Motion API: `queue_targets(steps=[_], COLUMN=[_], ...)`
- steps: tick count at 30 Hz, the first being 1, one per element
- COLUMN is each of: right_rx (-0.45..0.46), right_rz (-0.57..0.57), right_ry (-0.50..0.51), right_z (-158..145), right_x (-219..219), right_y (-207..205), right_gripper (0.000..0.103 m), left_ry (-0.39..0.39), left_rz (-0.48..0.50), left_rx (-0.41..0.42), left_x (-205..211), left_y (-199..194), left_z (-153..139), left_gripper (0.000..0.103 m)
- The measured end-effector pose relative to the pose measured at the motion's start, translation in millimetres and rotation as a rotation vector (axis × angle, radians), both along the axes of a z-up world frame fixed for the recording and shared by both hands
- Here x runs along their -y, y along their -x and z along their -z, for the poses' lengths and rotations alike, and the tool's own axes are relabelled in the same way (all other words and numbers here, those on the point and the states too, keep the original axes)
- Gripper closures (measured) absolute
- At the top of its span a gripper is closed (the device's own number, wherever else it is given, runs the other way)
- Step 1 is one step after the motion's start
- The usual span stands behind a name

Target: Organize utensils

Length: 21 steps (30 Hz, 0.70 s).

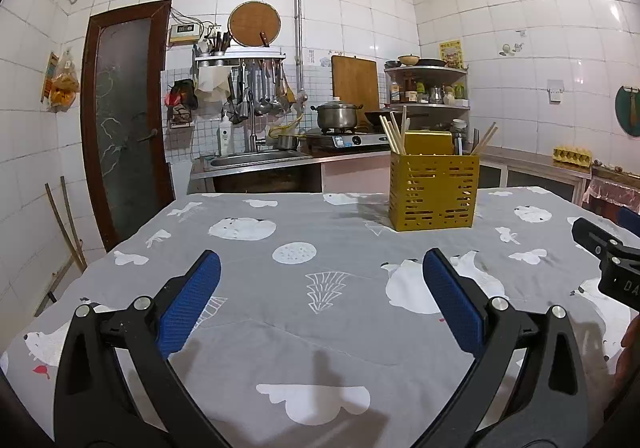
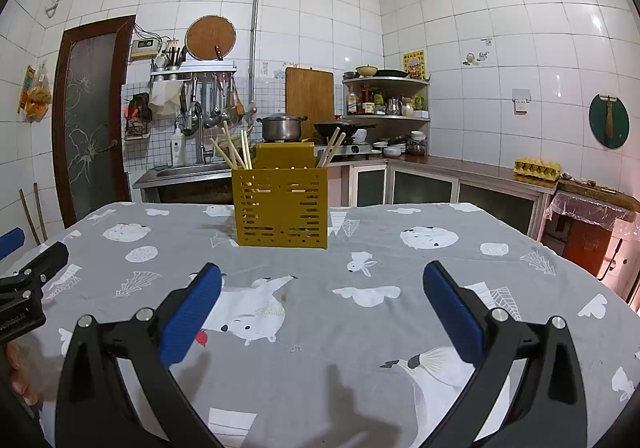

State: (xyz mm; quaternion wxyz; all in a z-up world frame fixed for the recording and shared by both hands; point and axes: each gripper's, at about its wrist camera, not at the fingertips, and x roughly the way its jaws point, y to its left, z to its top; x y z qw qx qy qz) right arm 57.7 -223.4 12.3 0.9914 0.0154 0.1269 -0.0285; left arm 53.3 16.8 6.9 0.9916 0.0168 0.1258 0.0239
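A yellow slotted utensil holder [image 1: 434, 192] stands upright on the far part of the table; it also shows in the right wrist view [image 2: 282, 206]. Wooden chopsticks [image 1: 394, 134] lean in its left side and more chopsticks [image 1: 485, 138] in its right side; they also show in the right wrist view [image 2: 236, 150]. My left gripper [image 1: 320, 268] is open and empty, low over the cloth, short of the holder. My right gripper [image 2: 320, 280] is open and empty, facing the holder. No loose utensil is visible on the cloth.
The table carries a grey cloth with white animal prints [image 1: 296, 288]. The right gripper's body [image 1: 608, 260] shows at the right edge of the left view. The left gripper's body [image 2: 28, 280] shows at the left edge of the right view. Kitchen counter, sink and stove [image 1: 340, 136] stand behind.
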Motion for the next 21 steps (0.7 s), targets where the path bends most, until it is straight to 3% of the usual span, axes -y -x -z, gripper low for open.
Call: queue_targets(steps=[21], right_rx=[-0.001], right_rz=[0.002], right_ry=[0.003], right_z=[-0.6], right_x=[-0.4], right_y=[0.6], right_gripper=[0.004], left_ry=[0.019], left_rz=[0.011], left_rx=[-0.003], left_x=[-3.2], left_y=[0.4], left_z=[1.3], left_gripper=[0.005])
